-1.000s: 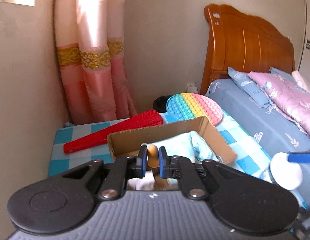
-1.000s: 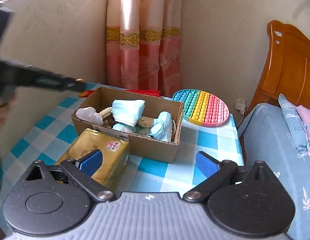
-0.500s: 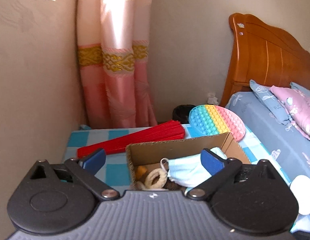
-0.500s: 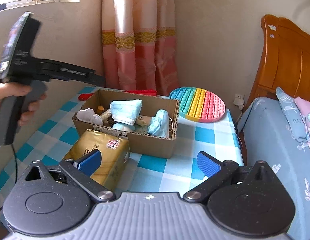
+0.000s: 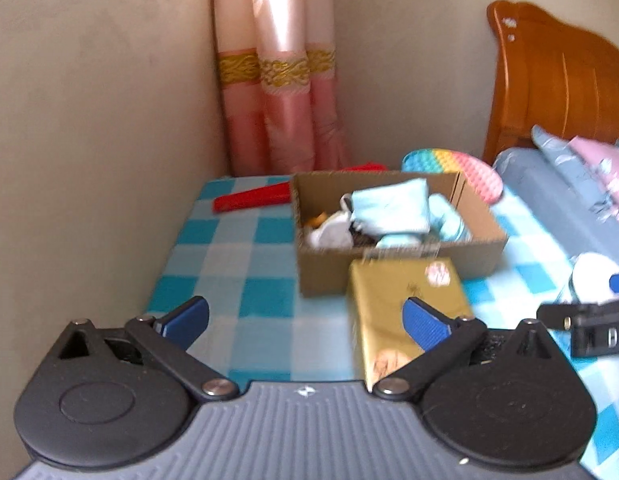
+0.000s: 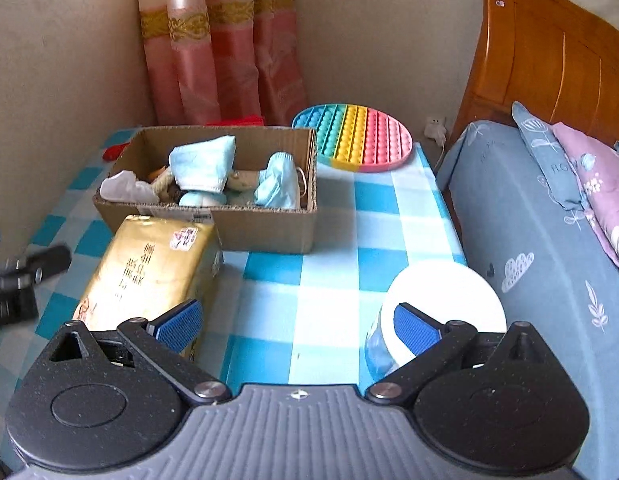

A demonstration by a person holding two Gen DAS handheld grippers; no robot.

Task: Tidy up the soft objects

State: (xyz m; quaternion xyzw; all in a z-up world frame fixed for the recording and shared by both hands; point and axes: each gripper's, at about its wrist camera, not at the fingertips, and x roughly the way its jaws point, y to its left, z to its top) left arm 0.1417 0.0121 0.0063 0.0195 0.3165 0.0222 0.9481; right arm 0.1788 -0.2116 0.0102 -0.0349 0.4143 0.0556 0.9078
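Note:
A cardboard box (image 6: 237, 224) (image 5: 393, 276) stands on the blue checked table (image 6: 329, 276) and holds soft items: light blue face masks (image 6: 203, 162) (image 5: 393, 206), a white sock (image 6: 125, 188) and a beige hair tie (image 6: 163, 180). My left gripper (image 5: 305, 320) is open and empty, held back over the table's near left part. My right gripper (image 6: 297, 326) is open and empty, in front of the box. A gold tissue pack (image 6: 153, 276) (image 5: 405, 304) lies against the box's near side.
A rainbow pop-it disc (image 6: 353, 136) lies behind the box. A red folded fan (image 5: 253, 200) lies at the back left. A white-lidded jar (image 6: 441, 304) stands near my right fingers. The bed (image 6: 529, 220) borders the table's right side, walls and curtain (image 6: 217, 52) its left and back.
My left gripper opened, let go of the hair tie in the box, and pulled back and up away from the box. My right gripper drew back slightly, staying open.

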